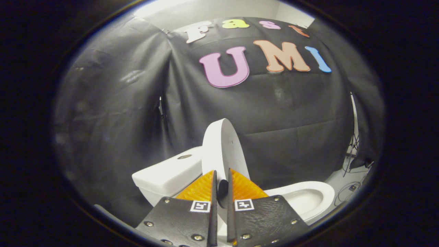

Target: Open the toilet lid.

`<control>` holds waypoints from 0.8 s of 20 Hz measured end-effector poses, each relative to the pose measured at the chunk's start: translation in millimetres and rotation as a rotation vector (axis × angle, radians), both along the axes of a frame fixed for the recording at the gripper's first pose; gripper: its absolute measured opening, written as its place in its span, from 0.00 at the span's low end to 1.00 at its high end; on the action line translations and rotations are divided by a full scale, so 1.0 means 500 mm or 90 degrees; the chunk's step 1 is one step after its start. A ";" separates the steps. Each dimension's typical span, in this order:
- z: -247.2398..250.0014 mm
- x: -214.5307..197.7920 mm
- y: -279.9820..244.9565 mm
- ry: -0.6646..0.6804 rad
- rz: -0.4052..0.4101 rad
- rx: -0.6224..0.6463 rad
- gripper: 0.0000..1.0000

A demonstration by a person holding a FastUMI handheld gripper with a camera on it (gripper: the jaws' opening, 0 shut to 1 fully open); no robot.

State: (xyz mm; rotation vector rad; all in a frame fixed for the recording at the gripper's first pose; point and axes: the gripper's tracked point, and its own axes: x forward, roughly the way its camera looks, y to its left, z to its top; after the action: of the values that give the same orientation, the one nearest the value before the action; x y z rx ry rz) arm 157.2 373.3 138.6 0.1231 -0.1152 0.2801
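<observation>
Tongs clamp raised toilet lid; grip point partly hidden.

My claw grips the toilet lid, smooth matt white plastic, edge-on between ribbed, rubbery-looking pads. The finger plates behind them look like rough, scuffed matt material studded with shiny metal screws. The tank and bowl are glossy white ceramic. The booth wall is creased matt cloth.
</observation>
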 end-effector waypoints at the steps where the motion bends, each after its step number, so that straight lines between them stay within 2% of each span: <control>1: 0.000 0.000 0.013 0.000 0.010 -0.012 0.11; 7: -0.015 -0.007 0.080 0.003 0.056 -0.079 0.11; 13: -0.019 -0.002 0.082 0.007 0.075 -0.069 0.12; 14: -0.024 0.000 0.089 0.018 0.088 -0.062 0.20; 16: -0.023 0.012 0.090 0.027 0.087 -0.070 0.26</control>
State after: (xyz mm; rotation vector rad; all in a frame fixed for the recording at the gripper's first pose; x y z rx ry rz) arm 162.9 418.1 126.9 0.0269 -0.0498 0.4200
